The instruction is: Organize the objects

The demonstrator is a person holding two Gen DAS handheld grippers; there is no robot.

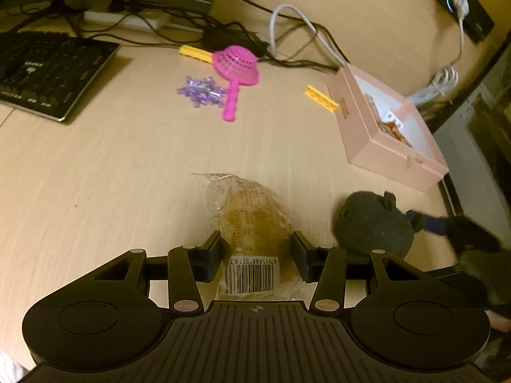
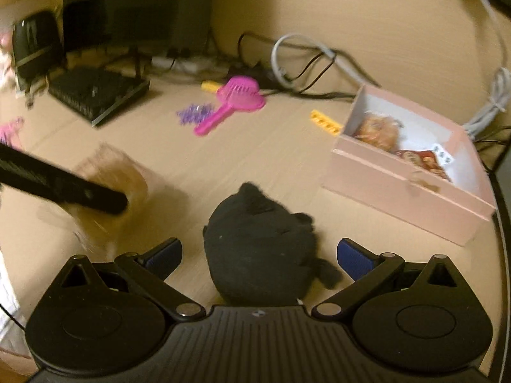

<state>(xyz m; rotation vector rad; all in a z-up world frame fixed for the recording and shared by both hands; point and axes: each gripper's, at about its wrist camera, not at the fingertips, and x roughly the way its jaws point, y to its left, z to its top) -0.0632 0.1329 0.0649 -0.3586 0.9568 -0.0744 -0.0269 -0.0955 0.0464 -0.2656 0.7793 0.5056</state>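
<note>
My left gripper (image 1: 257, 255) is shut on a wrapped bread bun (image 1: 252, 233) with a barcode, its pads pressing both sides. The bun shows blurred in the right wrist view (image 2: 111, 185) behind the left gripper's finger. My right gripper (image 2: 258, 255) is open around a black plush toy (image 2: 258, 255) lying on the table; the pads stand apart from it. The plush also shows in the left wrist view (image 1: 373, 223). An open pink box (image 1: 392, 134) (image 2: 412, 178) with snack packets inside stands to the right.
A pink toy strainer (image 1: 236, 67) (image 2: 230, 102), purple beads (image 1: 201, 91) (image 2: 194, 113) and two yellow bricks (image 1: 321, 97) (image 2: 325, 123) lie farther back. A black keyboard (image 1: 48, 70) is at the left. Cables (image 1: 287, 32) run along the back.
</note>
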